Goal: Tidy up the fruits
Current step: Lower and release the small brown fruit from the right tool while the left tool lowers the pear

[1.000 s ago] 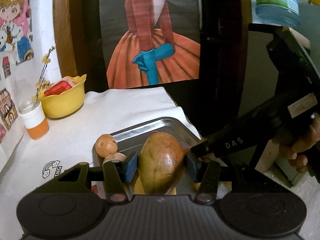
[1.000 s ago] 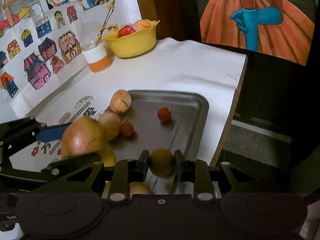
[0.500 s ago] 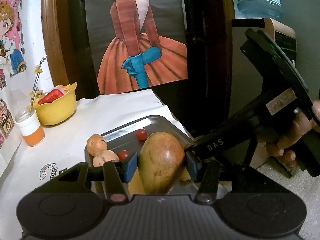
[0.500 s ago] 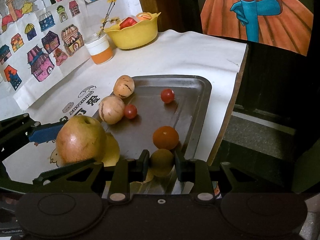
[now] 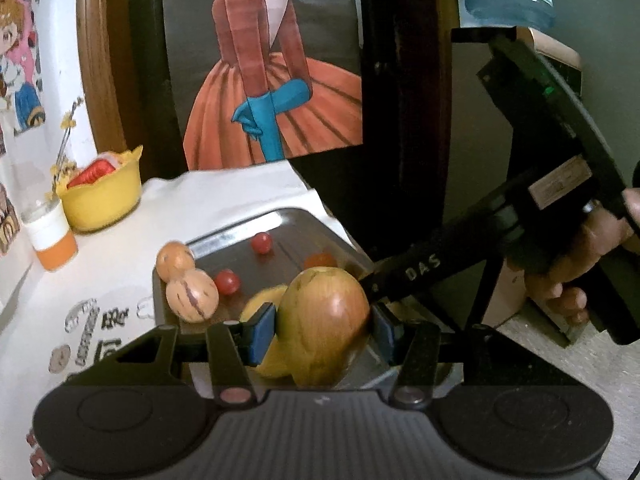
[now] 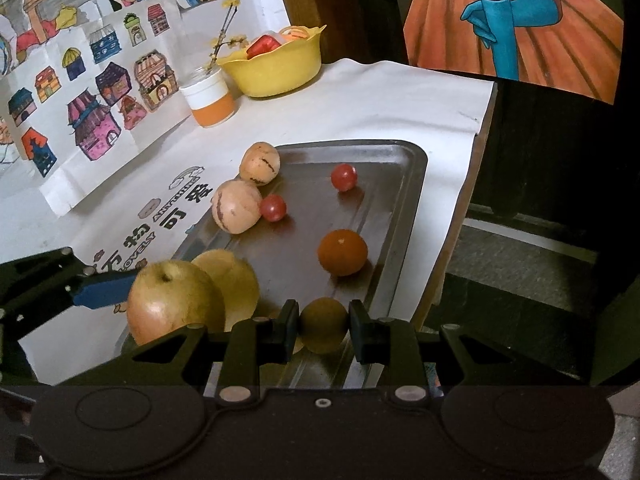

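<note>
My left gripper (image 5: 324,326) clamps a pear (image 5: 324,324); right gripper (image 6: 324,326) clamps a small yellow-green fruit (image 6: 323,325) over the metal tray (image 6: 412,200).

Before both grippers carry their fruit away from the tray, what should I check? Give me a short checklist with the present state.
1. Left gripper holds the big pear: ok, jaws press both its sides.
2. Right gripper holds the small green fruit: ok, jaws closed on it.
3. Big pear clear of the yellow fruit beside it: cannot tell, they overlap in both views.
4. The grippers clear of each other: cannot tell, they are close over the tray.
5. Room in the yellow bowl: cannot tell, it already holds things.
</note>
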### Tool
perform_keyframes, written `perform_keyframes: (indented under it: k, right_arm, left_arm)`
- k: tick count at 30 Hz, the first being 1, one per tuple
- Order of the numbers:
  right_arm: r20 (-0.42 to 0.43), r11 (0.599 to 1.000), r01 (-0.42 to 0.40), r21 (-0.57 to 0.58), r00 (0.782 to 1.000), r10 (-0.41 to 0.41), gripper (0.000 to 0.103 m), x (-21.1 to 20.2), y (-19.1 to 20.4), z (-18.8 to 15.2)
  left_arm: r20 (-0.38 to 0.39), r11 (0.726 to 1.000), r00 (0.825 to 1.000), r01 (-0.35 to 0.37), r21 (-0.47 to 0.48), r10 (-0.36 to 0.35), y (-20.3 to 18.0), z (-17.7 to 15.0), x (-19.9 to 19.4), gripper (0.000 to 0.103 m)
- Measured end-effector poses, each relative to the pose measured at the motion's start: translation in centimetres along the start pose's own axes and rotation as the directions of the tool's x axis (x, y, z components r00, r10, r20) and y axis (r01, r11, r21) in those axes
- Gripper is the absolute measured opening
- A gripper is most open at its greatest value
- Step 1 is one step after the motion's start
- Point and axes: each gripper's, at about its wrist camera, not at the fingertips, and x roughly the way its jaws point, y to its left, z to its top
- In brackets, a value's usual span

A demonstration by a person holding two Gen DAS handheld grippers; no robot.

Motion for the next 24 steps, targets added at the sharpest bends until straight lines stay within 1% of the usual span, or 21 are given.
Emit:
perform_keyframes:
  k: [5,11,24]
  right_arm:
    - [0.004,1.000,-0.003,0.006,1.000,0.003,0.029,-0.4,0.1,-0.5]
    - [0.011,1.000,0.001,0.002,1.000,-0.001,0.029,-0.8,0.5,-1.0]
    - [0.050,0.999,0.049,-0.009,0.998,-0.049,0.029,-0.9,1.3,-1.8]
  left_arm:
    - [-0.051,0.999,0.999,-0.006,-0.032,0.004,0.5,-1.0,0.5,0.056]
    - [-0.048,0.999,0.999,-0.014,-0.035,0.012,0.9,-1.4,0.2,0.056]
    - [-0.061,0.998,0.998,-0.038,-0.050,0.035,1.2,-1.3,0.6,0.056]
